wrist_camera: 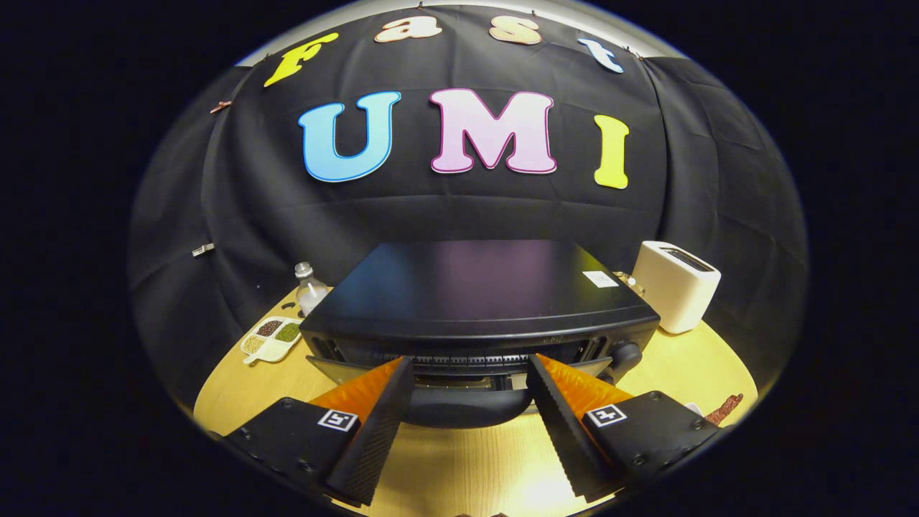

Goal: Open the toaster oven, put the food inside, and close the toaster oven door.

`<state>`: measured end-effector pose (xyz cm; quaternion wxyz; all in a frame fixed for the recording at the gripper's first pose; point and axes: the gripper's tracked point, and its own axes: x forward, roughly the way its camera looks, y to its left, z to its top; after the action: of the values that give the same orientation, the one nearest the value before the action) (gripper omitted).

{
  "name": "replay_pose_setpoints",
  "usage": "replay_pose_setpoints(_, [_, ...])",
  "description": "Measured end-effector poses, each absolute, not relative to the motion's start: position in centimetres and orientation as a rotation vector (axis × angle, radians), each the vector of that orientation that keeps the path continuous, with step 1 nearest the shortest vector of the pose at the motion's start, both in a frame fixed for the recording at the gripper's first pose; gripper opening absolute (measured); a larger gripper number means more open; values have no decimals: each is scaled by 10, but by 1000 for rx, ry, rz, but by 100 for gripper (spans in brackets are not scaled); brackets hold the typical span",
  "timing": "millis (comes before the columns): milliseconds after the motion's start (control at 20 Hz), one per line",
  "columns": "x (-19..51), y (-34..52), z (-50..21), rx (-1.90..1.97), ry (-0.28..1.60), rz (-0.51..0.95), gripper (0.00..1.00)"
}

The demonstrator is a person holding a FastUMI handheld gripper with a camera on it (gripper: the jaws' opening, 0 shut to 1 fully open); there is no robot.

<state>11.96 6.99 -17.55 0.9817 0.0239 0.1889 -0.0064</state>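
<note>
— So, where does the toaster oven (477, 298) sit?

— On the wooden table (459, 467), just ahead of the hand-held gripper (470, 370). It is black, with a flat top that carries a small white label near its far right corner.

— And the fingers?

— Spread wide apart, gripping nothing. Their tips reach the front of the oven, one on each side of the dark curved handle (467, 409) that lies between them. I cannot tell whether the tips touch the oven front.

— Is the door open?

— It seems tilted slightly out at the top, with the handle sticking toward the gripper, but how far it has swung I cannot tell. A round knob (626, 353) shows at the oven's right front.

— What else is on the table?

— To the right of the oven, farther back, stands a white pop-up toaster (676, 285). To the left lies a white divided dish (271, 339) with grains or seeds in its compartments, and behind it a small clear bottle (309, 289). Near the right finger, at the table's edge, lies something reddish-brown (724, 408); it is too small to tell what.
</note>
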Motion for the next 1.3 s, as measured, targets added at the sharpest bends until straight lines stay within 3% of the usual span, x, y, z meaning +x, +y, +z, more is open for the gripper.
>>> replay_pose_setpoints(700, [40, 69, -231, 20, 461, 61, 98])
replay_pose_setpoints(1000, [6, 60, -290, 13, 645, 92, 97])
replay_pose_setpoints(1300, [-7, 40, -245, -29, 561, 136, 98])
